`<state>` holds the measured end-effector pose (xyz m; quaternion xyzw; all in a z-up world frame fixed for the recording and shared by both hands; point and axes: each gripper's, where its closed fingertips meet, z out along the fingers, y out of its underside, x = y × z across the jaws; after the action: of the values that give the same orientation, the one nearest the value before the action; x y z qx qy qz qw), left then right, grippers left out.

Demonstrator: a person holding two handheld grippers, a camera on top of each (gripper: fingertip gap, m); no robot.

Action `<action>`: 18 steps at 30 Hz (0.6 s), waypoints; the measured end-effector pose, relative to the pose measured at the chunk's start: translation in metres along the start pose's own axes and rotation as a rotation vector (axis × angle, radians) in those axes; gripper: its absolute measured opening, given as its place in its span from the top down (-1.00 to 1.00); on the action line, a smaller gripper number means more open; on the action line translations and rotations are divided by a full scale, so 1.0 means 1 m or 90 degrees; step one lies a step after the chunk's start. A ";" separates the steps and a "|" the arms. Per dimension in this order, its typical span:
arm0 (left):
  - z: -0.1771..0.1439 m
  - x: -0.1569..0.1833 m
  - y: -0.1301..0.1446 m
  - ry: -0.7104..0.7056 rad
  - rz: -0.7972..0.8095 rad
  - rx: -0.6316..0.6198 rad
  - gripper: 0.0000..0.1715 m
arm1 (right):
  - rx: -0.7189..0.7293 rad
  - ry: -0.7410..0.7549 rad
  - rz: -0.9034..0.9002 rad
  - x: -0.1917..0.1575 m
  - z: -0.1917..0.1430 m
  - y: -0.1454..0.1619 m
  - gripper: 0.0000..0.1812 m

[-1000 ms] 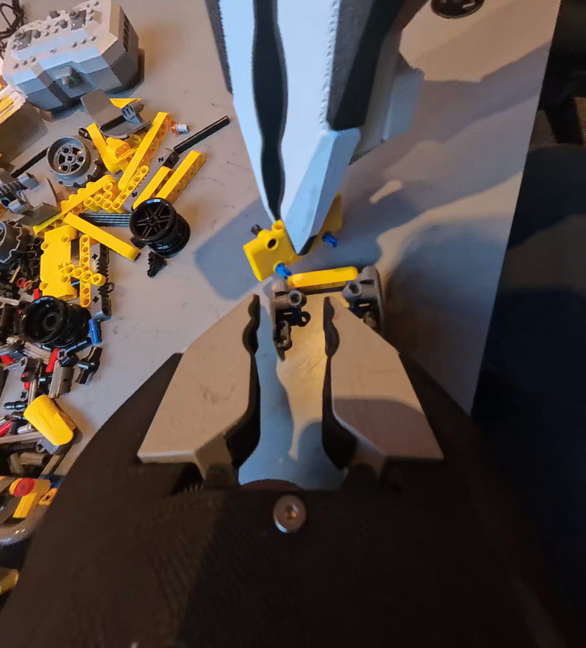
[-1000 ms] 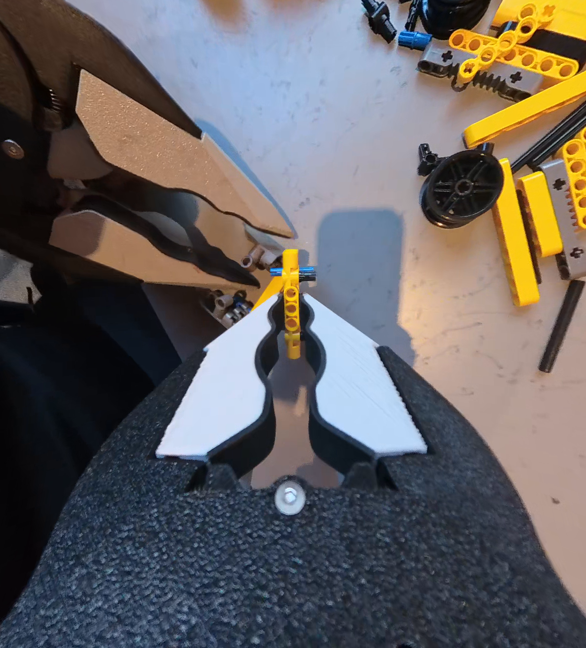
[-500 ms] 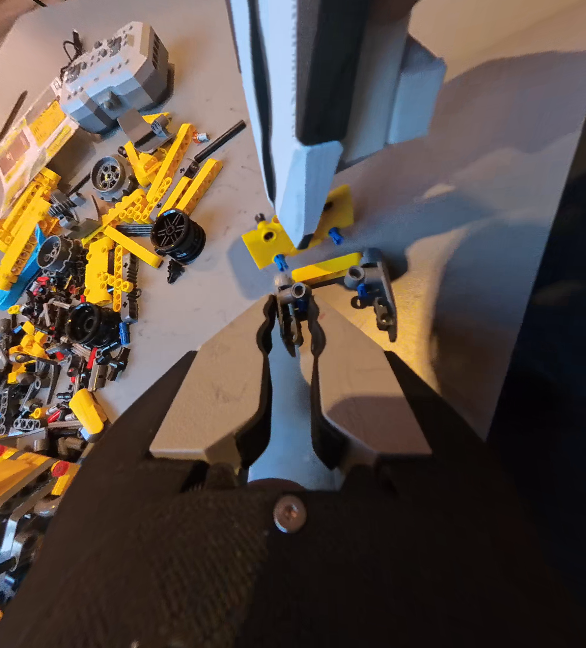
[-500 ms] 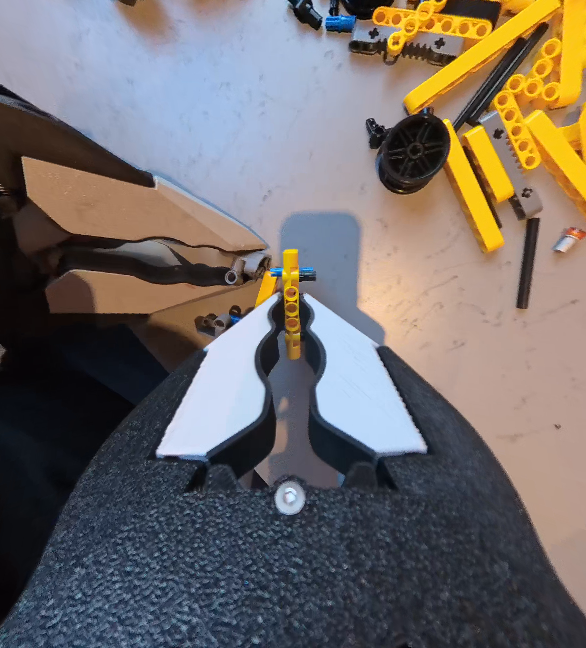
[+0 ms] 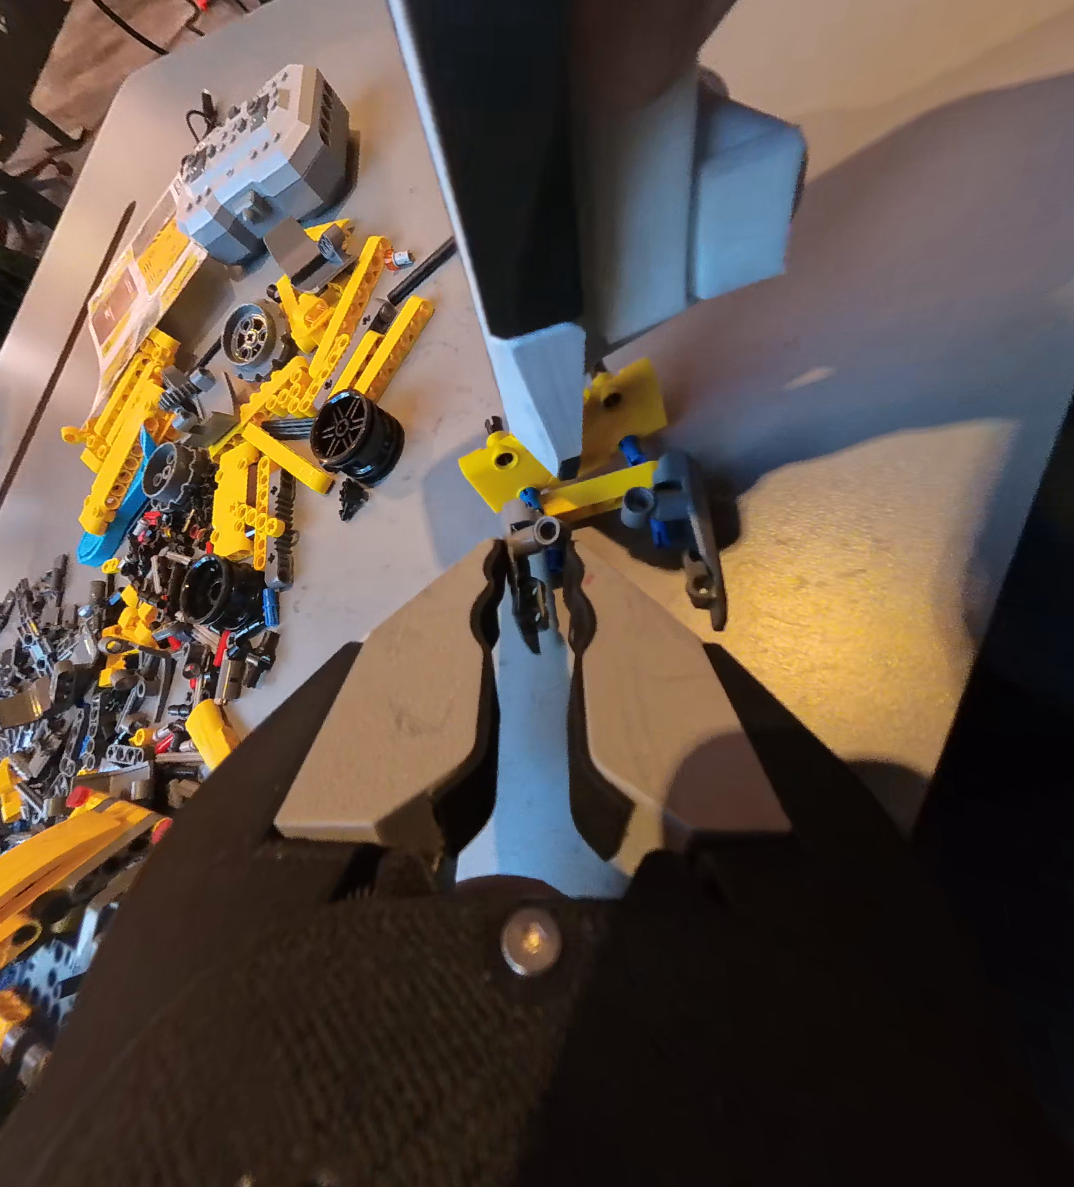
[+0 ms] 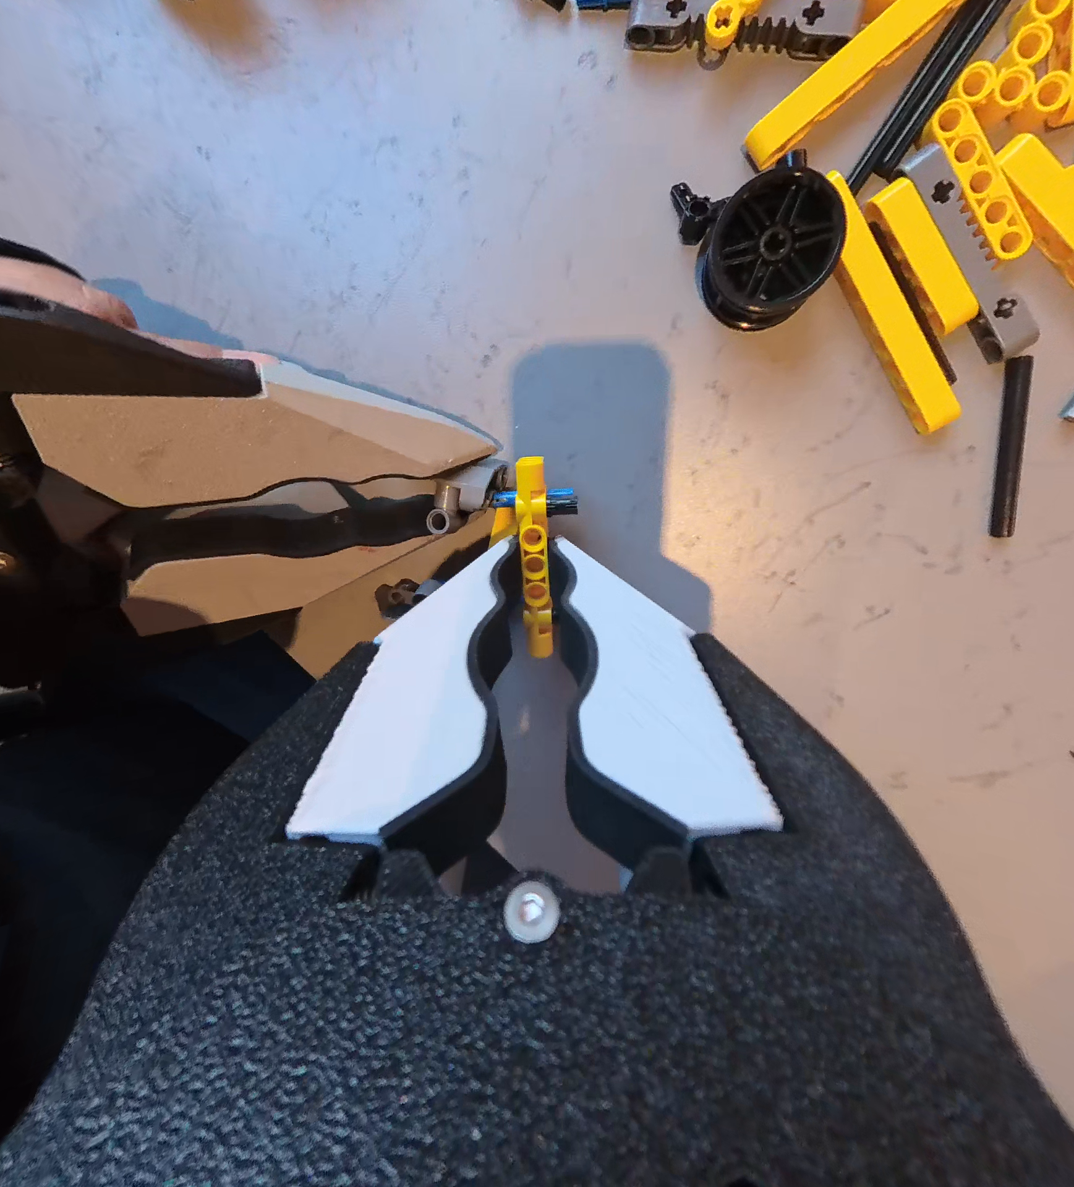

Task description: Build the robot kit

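Note:
My left gripper (image 5: 534, 555) is shut on a small dark grey connector (image 5: 537, 536), part of a grey and yellow brick assembly. My right gripper (image 6: 534, 546) is shut on the yellow beam (image 6: 534, 578) of that assembly, just above the table. In the left wrist view its white fingers (image 5: 547, 411) come down from above onto yellow panels (image 5: 502, 469), with a grey arm piece (image 5: 698, 546) hanging at the right. In the right wrist view the left gripper (image 6: 483, 498) comes in from the left and holds the grey connector (image 6: 473, 491) against a blue pin (image 6: 560, 496).
A pile of yellow beams (image 5: 328, 360), black wheels (image 5: 354, 437) and small dark parts (image 5: 39, 694) covers the table's left side, with a grey block (image 5: 264, 167) at the back. In the right wrist view, beams (image 6: 894, 302) and a black wheel (image 6: 772, 247) lie upper right. The table edge (image 5: 1003, 578) runs close on the right. Only a small space, under 4 cm, lies between the two pairs of fingers. Left tips and right tips are each some 9 centimetres from the black wheel (image 6: 772, 247). The left camera catches it too, in the left wrist view (image 5: 343, 427).
My left gripper, open around the grey connector a second ago, has shut on it. The connector now sits against the blue pin. The right gripper keeps its hold on the yellow beam.

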<state>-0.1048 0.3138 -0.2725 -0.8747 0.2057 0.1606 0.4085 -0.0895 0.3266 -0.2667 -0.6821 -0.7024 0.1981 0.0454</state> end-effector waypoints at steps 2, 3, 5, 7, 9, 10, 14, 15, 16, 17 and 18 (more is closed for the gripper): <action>0.000 0.000 0.000 -0.007 0.005 -0.001 0.83 | -0.002 0.002 0.011 0.000 -0.001 -0.001 0.93; 0.000 0.000 -0.001 -0.008 0.005 -0.001 0.83 | -0.001 0.001 0.016 0.000 -0.002 -0.003 0.93; 0.001 0.001 -0.002 -0.010 0.006 0.000 0.83 | -0.005 0.007 0.018 0.000 -0.004 -0.003 0.93; 0.001 0.002 -0.003 -0.007 0.005 0.000 0.83 | -0.014 0.010 0.020 0.000 -0.003 -0.001 0.93; 0.001 0.003 -0.003 -0.004 0.005 0.001 0.82 | -0.017 0.012 0.024 0.000 -0.002 0.001 0.93; 0.001 0.003 -0.003 -0.003 0.005 0.001 0.83 | -0.017 0.012 0.026 0.000 -0.002 0.001 0.93; 0.001 0.005 -0.004 0.003 -0.003 0.001 0.83 | -0.019 0.019 0.030 0.000 -0.003 0.003 0.93; 0.000 0.005 -0.004 0.006 -0.006 0.001 0.83 | -0.019 0.020 0.031 0.000 -0.003 0.004 0.93; 0.000 0.006 -0.004 0.008 -0.007 0.002 0.83 | -0.019 0.020 0.032 0.000 -0.003 0.004 0.93; 0.000 0.006 -0.004 0.009 -0.009 0.001 0.83 | -0.017 0.020 0.033 -0.001 -0.003 0.004 0.93; 0.000 0.006 -0.004 0.011 -0.010 0.002 0.83 | -0.016 0.019 0.034 0.000 -0.004 0.005 0.93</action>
<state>-0.0975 0.3152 -0.2727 -0.8770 0.2026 0.1500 0.4090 -0.0839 0.3269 -0.2648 -0.7044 -0.6853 0.1800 0.0420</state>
